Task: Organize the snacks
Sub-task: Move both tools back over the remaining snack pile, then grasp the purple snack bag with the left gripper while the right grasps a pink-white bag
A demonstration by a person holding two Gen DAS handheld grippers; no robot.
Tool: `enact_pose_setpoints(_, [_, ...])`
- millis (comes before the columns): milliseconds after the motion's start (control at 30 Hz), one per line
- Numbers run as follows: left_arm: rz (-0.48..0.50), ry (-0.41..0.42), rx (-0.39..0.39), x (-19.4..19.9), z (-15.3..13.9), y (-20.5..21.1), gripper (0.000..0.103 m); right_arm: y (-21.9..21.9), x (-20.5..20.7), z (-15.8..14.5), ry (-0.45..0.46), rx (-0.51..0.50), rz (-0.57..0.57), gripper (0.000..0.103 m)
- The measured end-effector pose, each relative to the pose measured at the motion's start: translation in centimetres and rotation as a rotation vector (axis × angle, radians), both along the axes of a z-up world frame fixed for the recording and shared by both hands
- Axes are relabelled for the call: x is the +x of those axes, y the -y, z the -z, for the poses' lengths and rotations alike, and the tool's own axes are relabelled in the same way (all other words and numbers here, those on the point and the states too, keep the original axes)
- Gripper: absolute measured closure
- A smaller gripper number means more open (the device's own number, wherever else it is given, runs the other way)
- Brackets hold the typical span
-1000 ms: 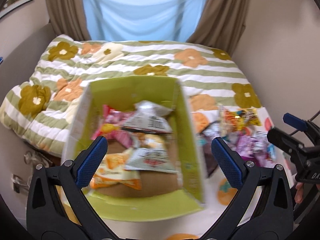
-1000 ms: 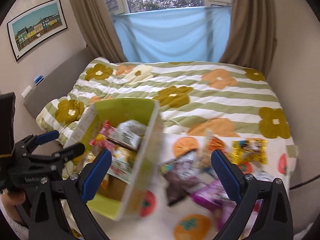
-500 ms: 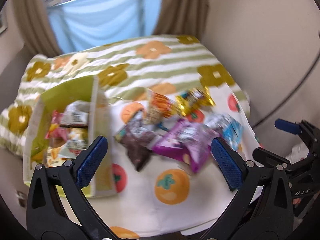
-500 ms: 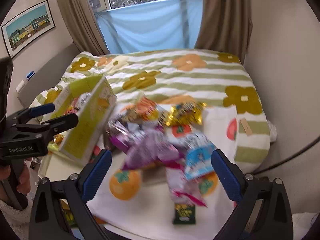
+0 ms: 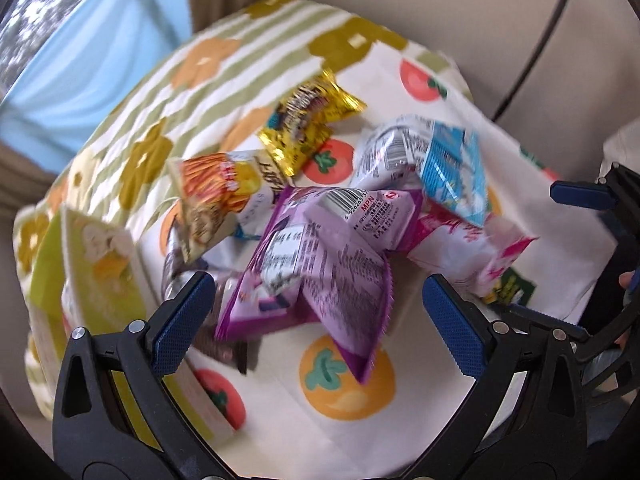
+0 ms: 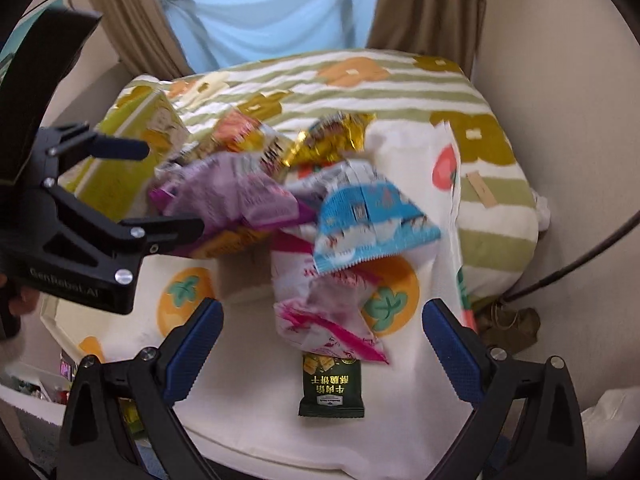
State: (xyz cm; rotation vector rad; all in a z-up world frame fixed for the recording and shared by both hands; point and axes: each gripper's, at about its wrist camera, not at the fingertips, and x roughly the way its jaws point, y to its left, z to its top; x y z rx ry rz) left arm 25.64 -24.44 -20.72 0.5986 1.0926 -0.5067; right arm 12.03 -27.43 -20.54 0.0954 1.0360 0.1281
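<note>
Both views have swung from the green box to the snack pile; left gripper and right gripper hover, jaws apart and empty, a purple packet likely next.

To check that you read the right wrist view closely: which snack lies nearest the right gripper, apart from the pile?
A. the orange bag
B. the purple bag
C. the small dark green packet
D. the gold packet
C. The small dark green packet lies alone on the white cloth, just ahead of the open right gripper, while the other snacks are heaped farther back.
</note>
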Motion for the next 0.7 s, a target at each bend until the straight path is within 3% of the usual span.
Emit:
enact_pose_setpoints(233, [0.105, -0.049, 0.126, 1.1, 3.6, 1.7, 0.001, -0.6, 1.4, 3.3, -0.047, -0.014, 0.023, 0.004])
enact_pose_setpoints(433, [0.107, -0.06, 0.127, 1.9, 4.4, 1.7, 0.002, -0.5, 2.1, 4.3, -0.058, -0.02, 0.03, 0.004])
enact_pose_setpoints(500, [0.106, -0.07, 0.131, 2.0, 4.8, 1.7, 0.014, -0.4, 2.4, 4.6, -0.061, -0.025, 0.023, 0.004])
enact_pose_setpoints(700, [0.106, -0.07, 0.121, 2.1, 4.8, 1.4, 0.025, -0.7, 2.9, 5.1, -0.063, -0.01, 0.01, 0.004])
